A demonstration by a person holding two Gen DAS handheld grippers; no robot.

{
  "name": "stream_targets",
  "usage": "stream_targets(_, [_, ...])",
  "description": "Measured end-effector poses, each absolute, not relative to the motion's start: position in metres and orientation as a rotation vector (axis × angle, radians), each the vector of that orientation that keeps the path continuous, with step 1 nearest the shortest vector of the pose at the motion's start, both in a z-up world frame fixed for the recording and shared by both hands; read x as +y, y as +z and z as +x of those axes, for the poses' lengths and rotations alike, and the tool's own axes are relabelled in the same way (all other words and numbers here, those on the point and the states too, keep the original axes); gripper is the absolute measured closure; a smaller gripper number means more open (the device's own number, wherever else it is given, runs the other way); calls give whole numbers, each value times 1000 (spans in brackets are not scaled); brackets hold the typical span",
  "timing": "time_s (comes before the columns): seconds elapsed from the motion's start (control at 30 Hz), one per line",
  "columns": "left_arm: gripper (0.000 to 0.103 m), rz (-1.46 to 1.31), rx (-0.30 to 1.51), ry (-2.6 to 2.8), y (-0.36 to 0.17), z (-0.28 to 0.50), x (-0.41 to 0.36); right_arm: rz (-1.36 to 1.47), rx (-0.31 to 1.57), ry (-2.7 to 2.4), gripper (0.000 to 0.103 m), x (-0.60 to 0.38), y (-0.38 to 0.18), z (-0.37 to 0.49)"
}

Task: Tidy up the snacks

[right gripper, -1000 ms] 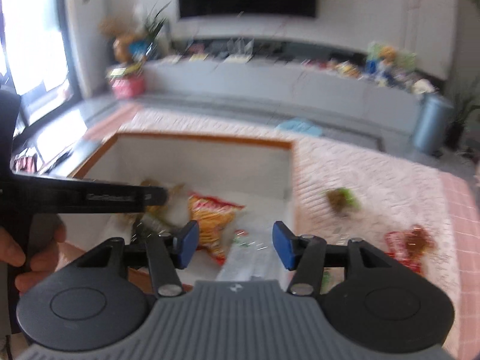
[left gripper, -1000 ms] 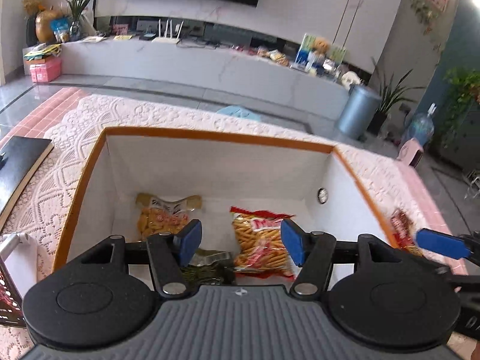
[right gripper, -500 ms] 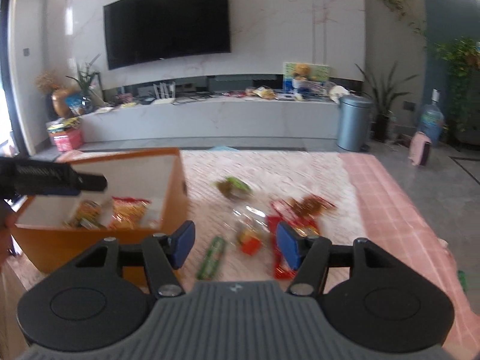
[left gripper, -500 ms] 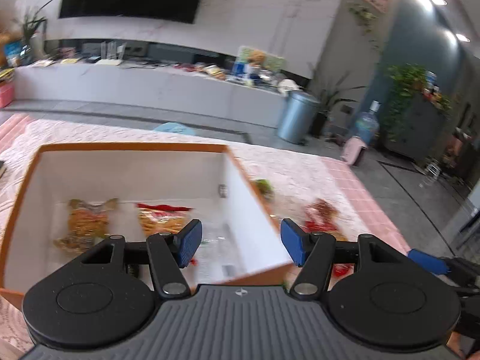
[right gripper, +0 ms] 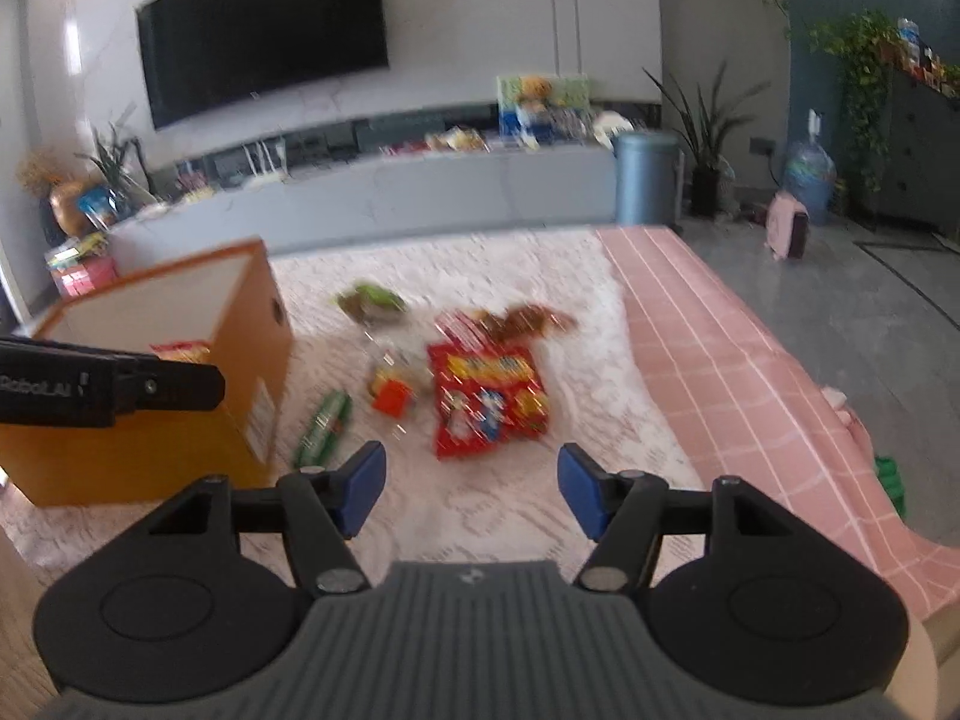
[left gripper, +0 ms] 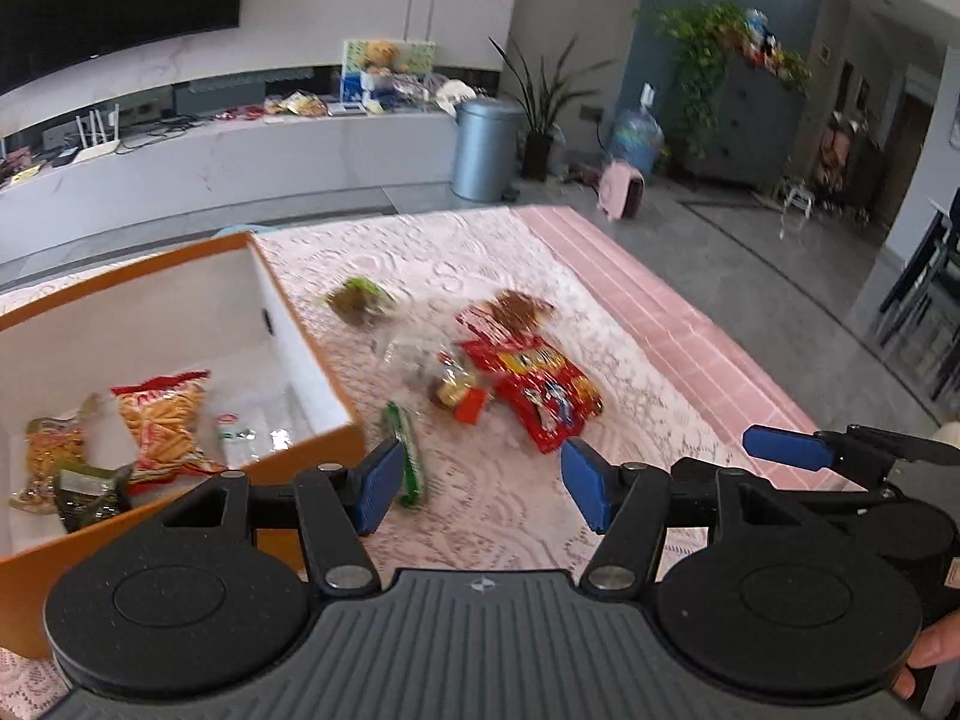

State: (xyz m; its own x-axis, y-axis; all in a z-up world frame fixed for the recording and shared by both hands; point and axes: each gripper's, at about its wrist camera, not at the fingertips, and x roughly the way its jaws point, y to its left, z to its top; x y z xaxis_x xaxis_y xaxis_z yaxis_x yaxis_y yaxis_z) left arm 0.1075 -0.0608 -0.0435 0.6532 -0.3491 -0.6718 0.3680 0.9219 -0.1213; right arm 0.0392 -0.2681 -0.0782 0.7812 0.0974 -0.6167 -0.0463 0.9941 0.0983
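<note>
An orange box (left gripper: 312,360) with a white inside holds several snack bags, among them a red-topped bag of sticks (left gripper: 165,420). It also shows in the right wrist view (right gripper: 240,324). Loose snacks lie on the lace cloth to its right: a big red bag (left gripper: 534,384) (right gripper: 486,396), a green stick pack (left gripper: 407,450) (right gripper: 324,426), a small clear pack (left gripper: 450,384), a green-brown pack (left gripper: 360,300) and a brown pack (left gripper: 516,309). My left gripper (left gripper: 477,486) is open and empty near the box's front corner. My right gripper (right gripper: 471,489) is open and empty, short of the red bag.
The table has a pink checked cloth (right gripper: 720,360) under the lace, with its edge at the right. Beyond stand a long TV bench (right gripper: 420,180), a grey bin (right gripper: 645,180) and plants. The right gripper's blue finger (left gripper: 786,449) shows at the left view's right side.
Both grippers have pulled back from over the box and swung right toward the loose snacks. Both stay open and empty.
</note>
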Motion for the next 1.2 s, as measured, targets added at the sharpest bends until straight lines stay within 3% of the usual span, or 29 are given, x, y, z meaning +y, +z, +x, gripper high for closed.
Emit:
stream_targets(0.33, [32,65,836,-386,-63,128,-92,121,767,35,43,-299,-78,84])
stream_targets(0.43, [32,50,858,-381,-66,140,-97,121,781,49,51,-307,-79,106])
stream_targets(0.57, [32,35,871,-362,-68,158,-105,135,806,77,52,-311,-85,137])
stream_targets(0.97, [32,121,892,-277,-87,208,-129,245,927,173,59,-317,-131,218])
stream_targets(1.03, [37,136,909,-251,-92,216,-128,266,923,226,57,-314,-136,223])
stream_targets(1.2, [37,144,920,-256,-89,223,-120,274,929,263,36,-309,-149,232])
